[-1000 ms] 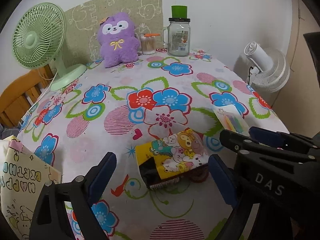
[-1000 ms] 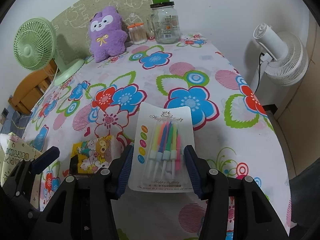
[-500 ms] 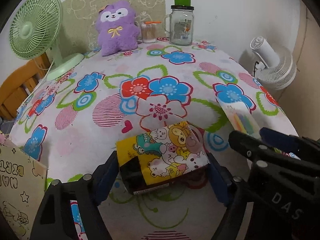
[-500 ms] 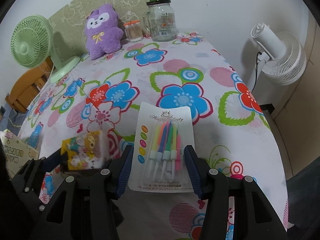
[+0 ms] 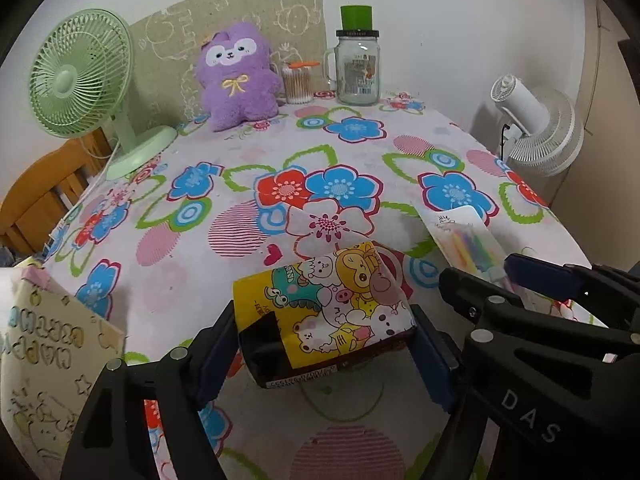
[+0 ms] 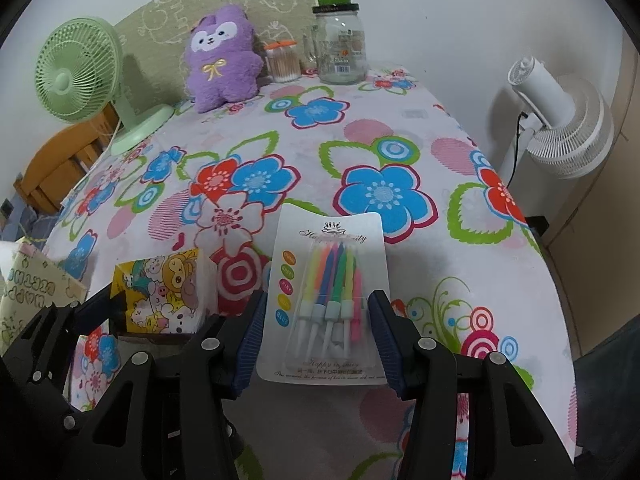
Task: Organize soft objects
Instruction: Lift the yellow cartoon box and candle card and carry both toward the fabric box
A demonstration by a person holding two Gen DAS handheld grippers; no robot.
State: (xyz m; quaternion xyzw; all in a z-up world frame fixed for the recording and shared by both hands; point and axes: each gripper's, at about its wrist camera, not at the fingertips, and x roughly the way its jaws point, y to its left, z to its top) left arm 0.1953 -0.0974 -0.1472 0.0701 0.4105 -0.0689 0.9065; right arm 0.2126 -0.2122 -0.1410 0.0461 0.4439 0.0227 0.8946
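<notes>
A yellow cartoon tissue pack [image 5: 326, 312] sits between the fingers of my left gripper [image 5: 324, 352], which is shut on it and holds it just above the flowered tablecloth [image 5: 280, 152]; it also shows in the right wrist view [image 6: 164, 292]. My right gripper [image 6: 316, 340] is shut on a flat white candle card [image 6: 326, 300], held low over the table's near right side. The card's far end shows in the left wrist view [image 5: 466, 236]. A purple plush toy [image 5: 238, 76] sits upright at the table's back.
A green desk fan [image 5: 80, 80] stands back left. A glass jar with a green lid [image 5: 357, 68] and a cotton swab tub [image 5: 297, 84] stand beside the plush. A white floor fan [image 6: 560, 120] is off the right edge. A birthday card bag [image 5: 44, 344] is at the left.
My left gripper moved forward around the tissue pack, closed on it and raised it slightly. My right gripper kept hold of the candle card, hardly moving.
</notes>
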